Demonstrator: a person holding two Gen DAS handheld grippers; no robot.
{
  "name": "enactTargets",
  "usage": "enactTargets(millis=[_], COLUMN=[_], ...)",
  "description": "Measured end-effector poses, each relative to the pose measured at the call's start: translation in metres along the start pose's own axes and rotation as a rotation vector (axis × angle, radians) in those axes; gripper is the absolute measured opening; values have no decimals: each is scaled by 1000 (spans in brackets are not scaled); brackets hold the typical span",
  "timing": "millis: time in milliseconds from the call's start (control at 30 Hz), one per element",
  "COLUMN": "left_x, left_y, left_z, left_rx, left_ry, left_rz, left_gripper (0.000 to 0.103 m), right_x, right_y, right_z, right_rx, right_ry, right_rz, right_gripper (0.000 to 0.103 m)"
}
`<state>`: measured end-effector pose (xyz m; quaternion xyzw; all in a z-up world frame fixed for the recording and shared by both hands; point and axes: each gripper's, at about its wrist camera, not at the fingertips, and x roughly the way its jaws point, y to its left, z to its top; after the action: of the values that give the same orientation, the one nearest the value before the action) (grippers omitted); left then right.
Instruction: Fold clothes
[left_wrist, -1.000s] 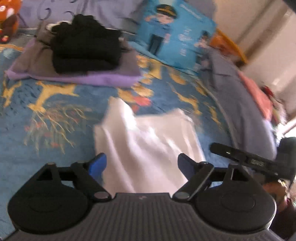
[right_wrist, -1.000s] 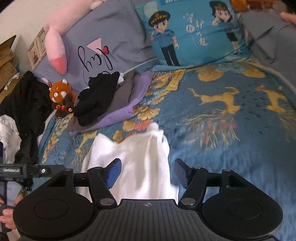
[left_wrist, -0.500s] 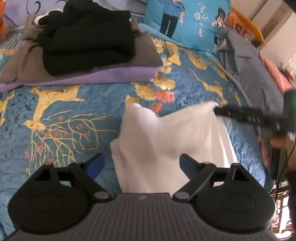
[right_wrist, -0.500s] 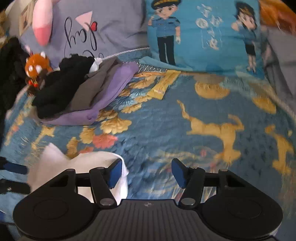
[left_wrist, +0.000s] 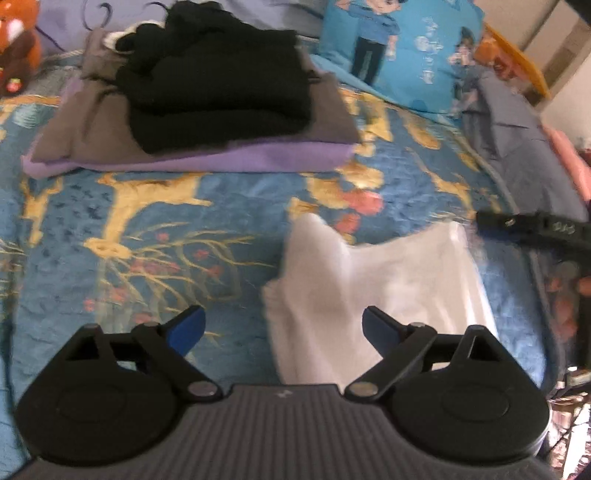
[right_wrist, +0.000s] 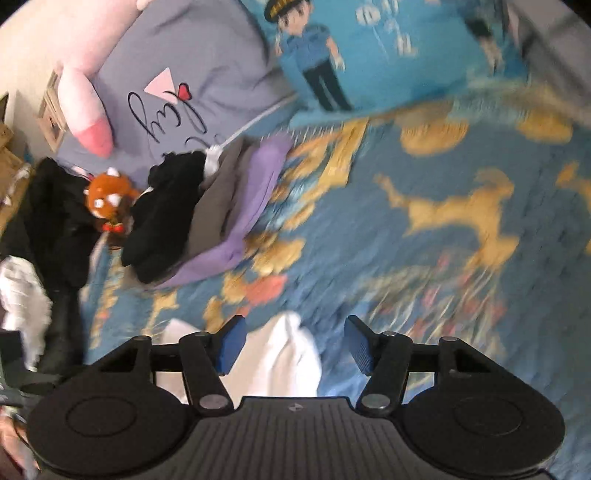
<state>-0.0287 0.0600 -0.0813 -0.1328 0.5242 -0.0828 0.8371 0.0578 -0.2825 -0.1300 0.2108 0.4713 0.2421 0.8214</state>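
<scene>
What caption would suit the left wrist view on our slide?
Open left claw above a white garment on a blue bedspread, folded clothes stacked behind.

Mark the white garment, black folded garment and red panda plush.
white garment (left_wrist: 376, 280), left wrist view, middle of cloth
black folded garment (left_wrist: 218, 81), left wrist view, top of stack
red panda plush (right_wrist: 107, 195), right wrist view, its head

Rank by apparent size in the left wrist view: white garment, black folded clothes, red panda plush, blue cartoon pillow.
1. White garment, though it lies nearest the camera, which inflates it.
2. Black folded clothes, close behind; the order is unsure.
3. Blue cartoon pillow, partly cut off.
4. Red panda plush, mostly out of frame.
</scene>
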Motion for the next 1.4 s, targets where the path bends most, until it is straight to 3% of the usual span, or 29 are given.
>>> enactTargets(millis=[100, 167, 267, 333, 400, 533, 700, 900, 933, 1000, 1067, 1200, 1300, 1400], left_x=[5, 9, 19, 28, 35, 40, 46, 49, 49, 49, 47, 34, 26, 26], left_y=[-21, -37, -58, -69, -76, -79, -80, -82, -82, -81, -80, -75, -80, -94], left_z=[-10, -16, -25, -29, -33, -38, -47, -55, -55, -54, -52, -50, -50, -49], left_rx=[34, 74, 158, 217, 273, 313, 336, 355, 353, 344, 330, 269, 246, 255], left_ry=[30, 53, 82, 99, 115, 123, 131, 119, 117, 114, 107, 94, 85, 74], left_rz=[-119, -157, -133, -62, -10, 14, 50, 71, 71, 71, 62, -26, -98, -130], left_gripper=[95, 97, 98, 98, 98, 102, 102, 103, 103, 103, 103, 103, 103, 103], right_x=[15, 19, 17, 15, 11, 12, 12, 0, -1, 2, 4, 0, 2, 14], right_y=[-6, -8, -3, 3, 4, 13, 33, 51, 51, 49, 45, 23, -12, -38], right_z=[-3, -2, -2, 0, 5, 17, 38, 66, 68, 66, 55, 29, 15, 5], right_rx=[37, 54, 35, -9, -21, -91, -173, -290, -306, -319, -308, -202, -21, 120], right_ry=[24, 27, 19, 15, 15, 45, 89, 55, 48, 77, 115, 97, 88, 113], right_rz=[-4, 10, 16, -10, -8, -22, 28, -34, -76, -102, -81, -29, 42, 115], right_gripper=[35, 26, 15, 2, 2, 1, 1, 0, 0, 0, 9, 29, 31, 25])
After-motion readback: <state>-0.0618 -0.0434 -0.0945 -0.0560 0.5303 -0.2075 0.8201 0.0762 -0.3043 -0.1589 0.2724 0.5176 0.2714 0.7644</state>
